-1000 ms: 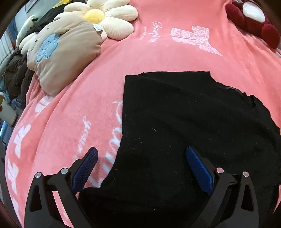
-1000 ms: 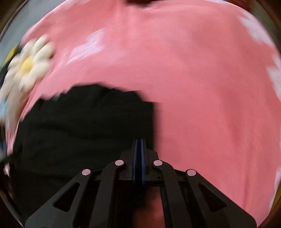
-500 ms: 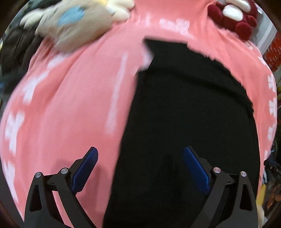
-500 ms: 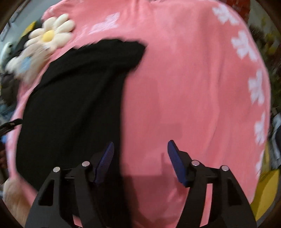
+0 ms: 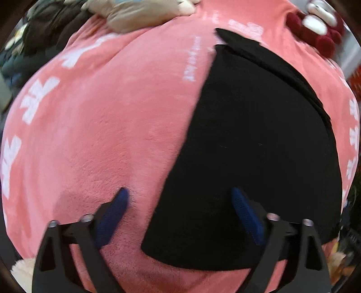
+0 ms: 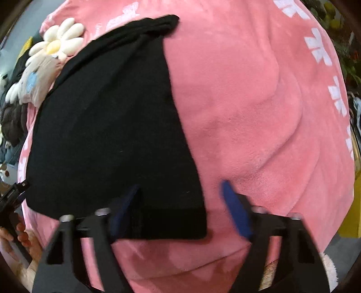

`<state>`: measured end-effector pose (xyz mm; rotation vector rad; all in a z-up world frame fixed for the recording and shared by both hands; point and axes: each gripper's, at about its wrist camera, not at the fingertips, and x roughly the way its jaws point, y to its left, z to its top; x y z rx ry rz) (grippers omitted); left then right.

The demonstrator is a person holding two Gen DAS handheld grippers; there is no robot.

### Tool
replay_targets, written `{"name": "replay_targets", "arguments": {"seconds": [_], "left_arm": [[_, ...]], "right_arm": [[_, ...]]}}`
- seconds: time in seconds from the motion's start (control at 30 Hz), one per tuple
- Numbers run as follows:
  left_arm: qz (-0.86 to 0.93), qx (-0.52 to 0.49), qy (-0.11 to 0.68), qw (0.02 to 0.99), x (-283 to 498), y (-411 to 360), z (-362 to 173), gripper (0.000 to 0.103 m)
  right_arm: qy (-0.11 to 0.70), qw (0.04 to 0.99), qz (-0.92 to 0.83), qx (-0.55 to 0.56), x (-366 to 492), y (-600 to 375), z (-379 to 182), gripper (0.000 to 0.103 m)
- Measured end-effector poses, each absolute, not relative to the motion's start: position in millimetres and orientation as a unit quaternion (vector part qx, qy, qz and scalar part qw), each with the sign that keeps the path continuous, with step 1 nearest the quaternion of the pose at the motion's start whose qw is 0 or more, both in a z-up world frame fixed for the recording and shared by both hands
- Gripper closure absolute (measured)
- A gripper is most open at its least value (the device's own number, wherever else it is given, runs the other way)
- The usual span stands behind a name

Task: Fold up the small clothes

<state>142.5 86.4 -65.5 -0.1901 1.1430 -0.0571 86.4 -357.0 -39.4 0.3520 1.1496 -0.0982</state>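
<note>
Because the black garment (image 5: 259, 139) lies flat on the pink blanket (image 5: 101, 135) with its long sides already turned in, I judge that the next fold runs along its length, and that is why I bring both tools to the near hem at once. It stretches away from me as a long dark panel, with a narrow folded part at the far end, which the right wrist view shows as a rumpled strip.

My left tool (image 5: 178, 202) points steeply down over the near left corner. Its jaws are apart and closing; one blue pad (image 5: 112, 214) rests over bare blanket just beside the cloth's edge, the other over the black fabric, so the side edge runs between them, but neither pad presses on it yet.

My right tool (image 6: 180, 200) is pitched down in the same way at the near right corner. Its jaws are also apart and closing, the left pad over the hem band, the right pad over pink plush, with the corner of the cloth between them and not yet pinched. Taking both corners together should let me lift the hem evenly, I think.

Farther out, a daisy-shaped cushion (image 6: 58, 40) and a beige plush toy (image 5: 140, 13) sit beyond the garment's far end, and a dark red plush (image 5: 315, 33) lies off to the far right. At the left margin of the right wrist view, my hand (image 6: 24, 245) grips the other tool's handle.
</note>
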Motion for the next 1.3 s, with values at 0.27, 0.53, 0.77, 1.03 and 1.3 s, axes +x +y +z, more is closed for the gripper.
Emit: {"name": "replay_targets", "arguments": {"seconds": [0.27,0.53,0.77,1.03,1.3], "left_arm": [[-0.072,-0.165,0.541,0.822,127,102,-31,0.101],[-0.119,-0.167,0.512,0.834,70,97,38,0.101],[-0.117,-0.156,0.531,0.825,-4,112,62,0.101],[-0.127,-0.178,0.49,0.844,-6,108,113,0.101],[-0.102,-0.13,0.375,0.912,138,69,185,0.1]], "right_arm": [[0.518,0.833,-0.013,0.194,78,-353,-4,0.099],[0.495,0.846,0.015,0.198,31,-367,41,0.099],[0.506,0.839,0.039,0.198,-50,-357,62,0.099],[0.439,0.872,0.064,0.205,-56,-354,118,0.099],[0.318,0.929,0.044,0.183,110,-379,182,0.099]]}}
